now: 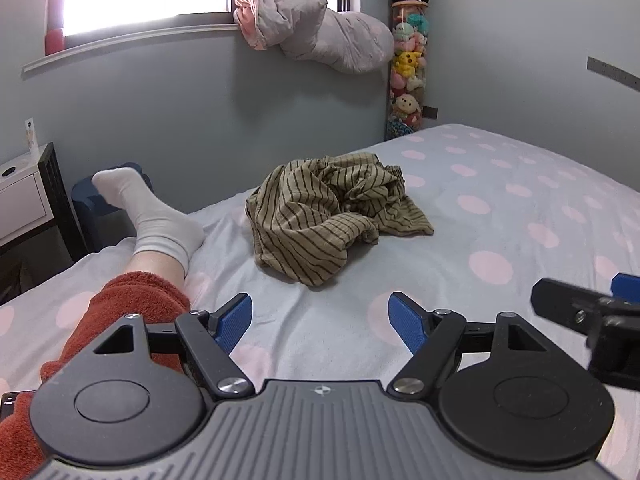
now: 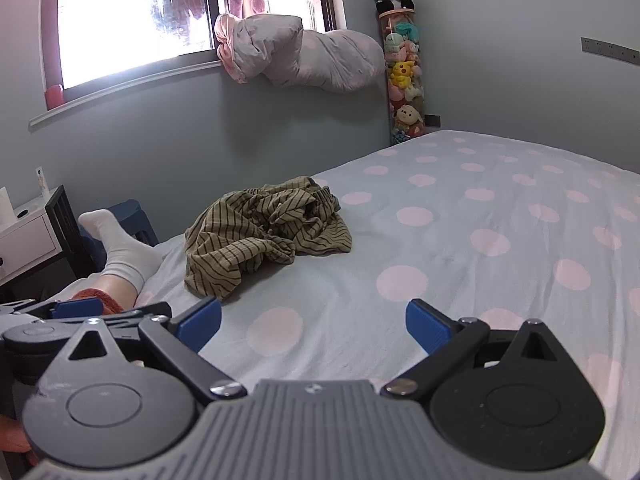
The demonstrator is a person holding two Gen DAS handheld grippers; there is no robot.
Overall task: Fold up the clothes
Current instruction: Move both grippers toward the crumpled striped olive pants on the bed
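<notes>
A crumpled olive garment with dark stripes [image 1: 332, 212] lies in a heap on the bed, ahead of both grippers; it also shows in the right wrist view [image 2: 264, 232]. My left gripper [image 1: 320, 324] is open and empty, hovering above the sheet short of the garment. My right gripper [image 2: 314, 326] is open and empty, also short of the garment and to its right. The right gripper shows at the right edge of the left wrist view [image 1: 592, 312]. The left gripper shows at the left edge of the right wrist view [image 2: 76, 308].
The bed [image 1: 500, 216] has a pale blue sheet with pink dots. A person's leg in a white sock [image 1: 152, 216] and rust-red trousers [image 1: 120, 320] lies on its left side. A nightstand [image 1: 24, 196] stands left; a tube of plush toys [image 1: 406, 80] stands in the corner.
</notes>
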